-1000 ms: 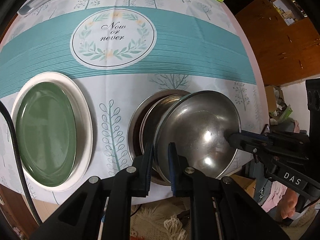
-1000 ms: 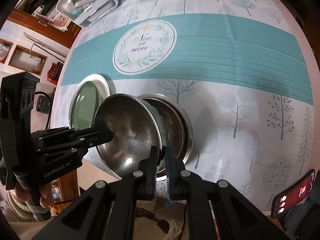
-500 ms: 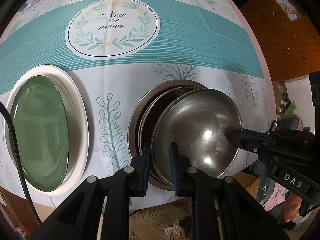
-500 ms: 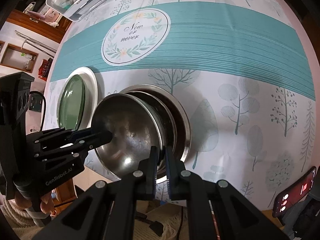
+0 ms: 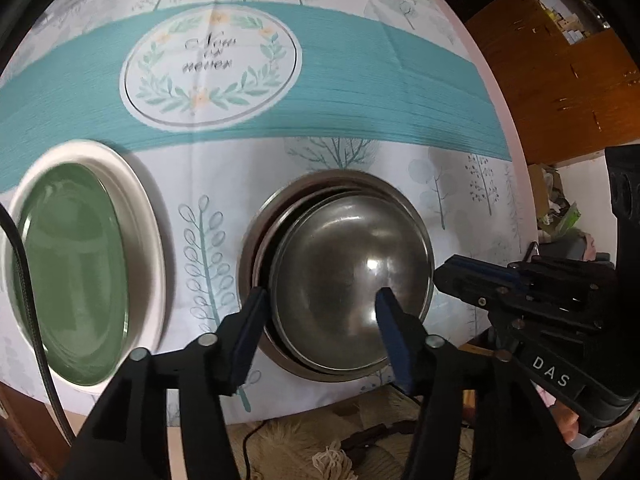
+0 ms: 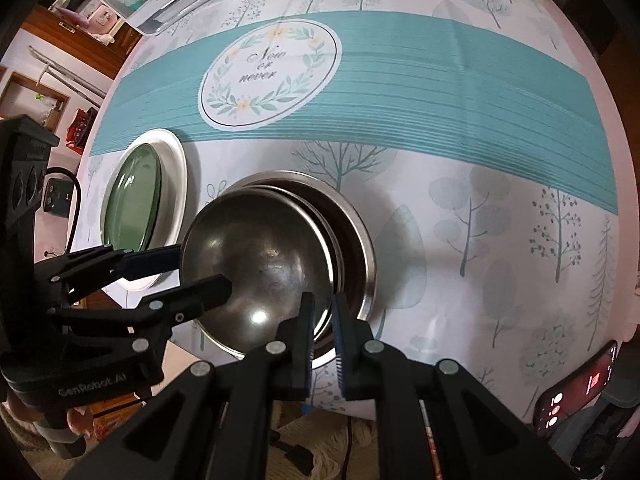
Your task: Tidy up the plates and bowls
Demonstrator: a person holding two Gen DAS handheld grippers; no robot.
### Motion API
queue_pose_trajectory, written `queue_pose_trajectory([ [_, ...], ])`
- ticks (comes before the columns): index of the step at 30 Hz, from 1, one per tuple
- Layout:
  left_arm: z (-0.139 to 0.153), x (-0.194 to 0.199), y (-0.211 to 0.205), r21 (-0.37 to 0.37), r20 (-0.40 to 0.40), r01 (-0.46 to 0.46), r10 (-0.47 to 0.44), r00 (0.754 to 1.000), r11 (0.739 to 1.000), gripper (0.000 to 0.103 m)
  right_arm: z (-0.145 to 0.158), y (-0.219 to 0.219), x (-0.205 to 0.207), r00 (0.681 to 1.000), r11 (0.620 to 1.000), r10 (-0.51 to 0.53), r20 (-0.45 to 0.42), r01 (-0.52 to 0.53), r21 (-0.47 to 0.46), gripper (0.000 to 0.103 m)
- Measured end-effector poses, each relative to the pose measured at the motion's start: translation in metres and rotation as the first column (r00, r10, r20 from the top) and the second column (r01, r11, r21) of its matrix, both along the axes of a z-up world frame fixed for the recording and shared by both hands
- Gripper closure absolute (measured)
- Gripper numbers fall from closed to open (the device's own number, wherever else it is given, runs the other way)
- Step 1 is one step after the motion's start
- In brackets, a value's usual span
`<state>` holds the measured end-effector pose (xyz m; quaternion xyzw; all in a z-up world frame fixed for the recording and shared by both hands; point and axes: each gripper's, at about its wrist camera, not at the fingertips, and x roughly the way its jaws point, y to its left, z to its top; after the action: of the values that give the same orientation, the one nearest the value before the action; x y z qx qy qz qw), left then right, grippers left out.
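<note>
Through the left wrist we had our left gripper [image 5: 320, 312] spread wide, letting the steel bowl [image 5: 352, 280] nest in the larger bowls [image 5: 336, 178]. Through the right wrist our right gripper [image 6: 323, 322] pinched that bowl's rim, steadying it, right of the green plate [image 6: 130, 200].

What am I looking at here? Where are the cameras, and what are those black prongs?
There is no robot. A person holds a two-finger gripper in each hand, and each gripper has a fisheye camera looking along its fingers. One picture is from the left gripper, the other from the right gripper. On the tablecloth a green plate lies on a white plate. Beside them, a top bowl sits nested in an outer bowl. The right gripper pinches the top bowl's rim. The left gripper is open.
</note>
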<state>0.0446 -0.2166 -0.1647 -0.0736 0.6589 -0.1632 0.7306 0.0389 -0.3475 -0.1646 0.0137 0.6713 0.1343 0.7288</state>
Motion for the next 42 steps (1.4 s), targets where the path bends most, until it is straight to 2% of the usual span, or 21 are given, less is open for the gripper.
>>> queue_pose_trajectory([
  [3,0.009,-0.001,0.000,0.011,0.039,0.006,-0.006,0.999,1.000,0.035,0.004,0.001,-0.002,1.000,1.000,0.005,0.014,-0.005,0.004,0.091],
  [9,0.025,-0.002,-0.002,0.004,0.087,0.018,-0.019,0.996,1.000,0.034,0.012,0.000,-0.006,0.999,1.000,0.008,0.039,-0.009,0.023,0.091],
  [11,0.031,-0.003,-0.002,0.008,0.105,0.019,-0.020,0.994,1.000,0.031,0.016,0.001,-0.008,0.999,1.000,0.009,0.050,-0.010,0.030,0.090],
  [13,0.035,-0.005,-0.002,0.008,0.118,0.014,-0.015,0.993,1.000,0.024,0.022,-0.001,-0.009,0.998,0.999,0.006,0.063,-0.009,0.047,0.086],
  [15,0.041,-0.007,-0.001,-0.004,0.133,0.008,-0.008,0.991,1.000,0.023,0.028,-0.003,-0.011,0.997,0.998,-0.004,0.082,-0.001,0.058,0.072],
  [17,0.046,-0.009,0.000,-0.004,0.145,0.002,-0.001,0.989,1.000,0.022,0.034,-0.003,-0.013,0.994,0.998,-0.006,0.107,-0.001,0.063,0.067],
  [20,0.055,-0.011,0.004,0.002,0.171,-0.013,0.012,0.985,1.000,0.022,0.044,-0.005,-0.017,0.991,0.998,-0.007,0.136,-0.003,0.070,0.067],
  [25,0.073,-0.016,0.007,0.096,0.275,-0.050,0.021,0.961,0.994,0.019,0.062,-0.008,-0.022,0.977,0.998,-0.006,0.214,-0.009,0.067,0.066],
  [28,0.079,-0.020,0.013,0.110,0.326,-0.085,0.045,0.944,0.990,0.017,0.068,-0.011,-0.027,0.966,0.997,-0.013,0.259,-0.008,0.081,0.053],
  [30,0.080,-0.021,0.017,0.125,0.360,-0.111,0.060,0.931,0.986,0.017,0.071,-0.013,-0.029,0.954,0.996,-0.019,0.298,-0.006,0.084,0.043],
  [34,0.072,-0.023,0.021,0.170,0.403,-0.152,0.072,0.913,0.974,0.017,0.069,-0.014,-0.033,0.944,0.998,-0.011,0.331,-0.009,0.059,0.039],
  [39,0.052,-0.027,0.020,0.154,0.395,-0.155,0.083,0.915,0.976,0.016,0.050,-0.015,-0.036,0.948,1.000,0.001,0.317,-0.007,0.019,0.039],
  [42,0.034,-0.027,0.017,0.150,0.354,-0.150,0.089,0.931,0.977,0.016,0.034,-0.017,-0.037,0.958,1.000,-0.008,0.287,0.006,0.007,0.039],
])
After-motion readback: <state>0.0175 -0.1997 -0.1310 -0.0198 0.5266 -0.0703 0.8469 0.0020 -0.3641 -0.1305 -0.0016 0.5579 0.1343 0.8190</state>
